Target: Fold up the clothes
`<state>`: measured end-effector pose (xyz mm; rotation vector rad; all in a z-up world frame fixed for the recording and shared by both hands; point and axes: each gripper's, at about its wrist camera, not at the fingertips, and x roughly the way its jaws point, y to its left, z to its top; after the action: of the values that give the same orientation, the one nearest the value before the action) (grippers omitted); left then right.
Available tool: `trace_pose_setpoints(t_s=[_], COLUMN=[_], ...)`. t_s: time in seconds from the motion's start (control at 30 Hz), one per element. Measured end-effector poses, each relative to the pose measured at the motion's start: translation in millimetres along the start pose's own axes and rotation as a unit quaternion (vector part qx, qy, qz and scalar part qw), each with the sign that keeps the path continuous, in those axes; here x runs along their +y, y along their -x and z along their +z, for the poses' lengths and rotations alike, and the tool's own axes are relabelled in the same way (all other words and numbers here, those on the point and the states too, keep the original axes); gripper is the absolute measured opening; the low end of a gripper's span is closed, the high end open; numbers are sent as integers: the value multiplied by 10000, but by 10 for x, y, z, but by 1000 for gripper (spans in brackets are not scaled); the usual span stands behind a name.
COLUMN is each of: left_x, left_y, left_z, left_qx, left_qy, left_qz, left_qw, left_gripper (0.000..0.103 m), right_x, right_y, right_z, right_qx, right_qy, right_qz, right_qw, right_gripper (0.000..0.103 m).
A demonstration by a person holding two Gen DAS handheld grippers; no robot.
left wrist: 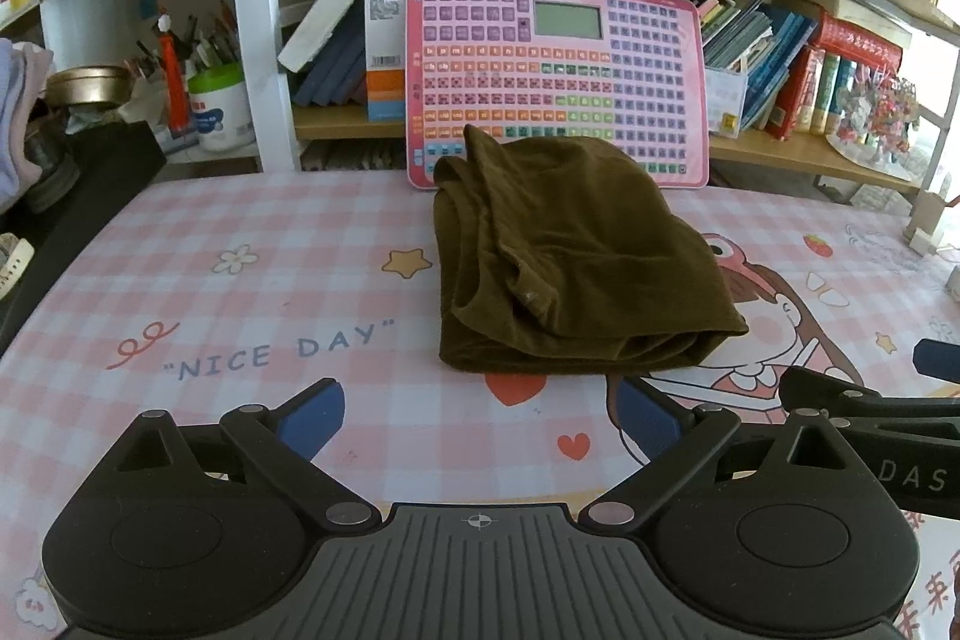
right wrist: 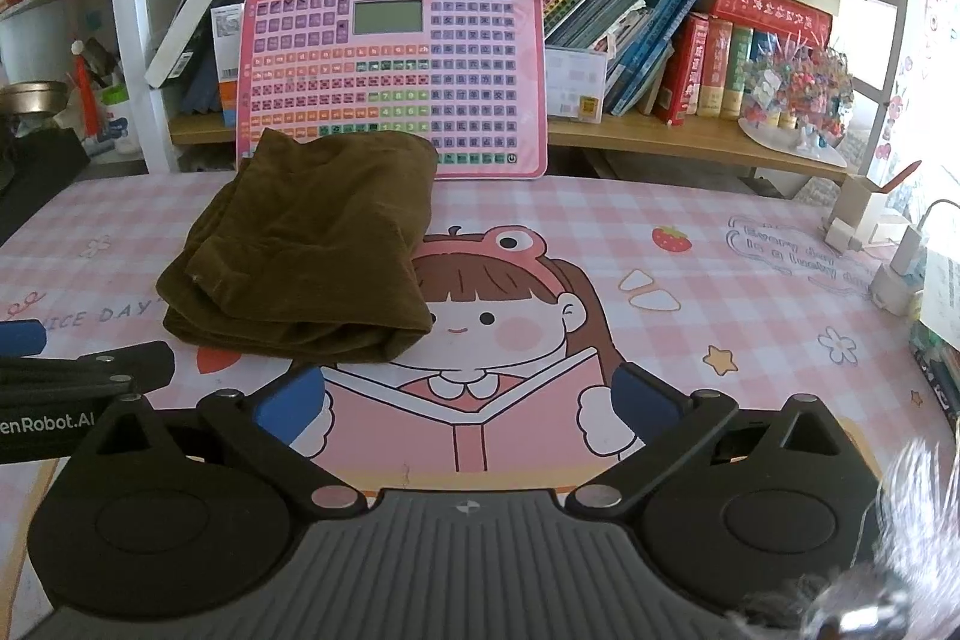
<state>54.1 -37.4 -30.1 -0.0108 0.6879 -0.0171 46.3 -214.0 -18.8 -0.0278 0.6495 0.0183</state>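
Left wrist: mat (left wrist: 240, 292) reads "NICE DAY" (folded garment (left wrist: 576, 268) beside).

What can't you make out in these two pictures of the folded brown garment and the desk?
- Brown garment: inner layers hidden by its own folds, both views.
- Pink keyboard toy: bottom left covered by the garment; key labels too small.
- Mat lettering: too washed out to read fully, right wrist view.
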Motion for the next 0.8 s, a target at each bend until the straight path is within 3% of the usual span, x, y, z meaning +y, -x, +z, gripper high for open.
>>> trace_pose_setpoints(t_s=[0.8], left_x=[6], left_y=[-25], left_z=[-2], left_qx=[1], left_qy=[6], left_qz=[3], left_qw=[10000], left_gripper=[99], right_x=[0], right_y=[-28], right_z=[2], right_qx=[83], right_qy=[-7], right_qz=[-7], right_qw=[10000], right_gripper=[103])
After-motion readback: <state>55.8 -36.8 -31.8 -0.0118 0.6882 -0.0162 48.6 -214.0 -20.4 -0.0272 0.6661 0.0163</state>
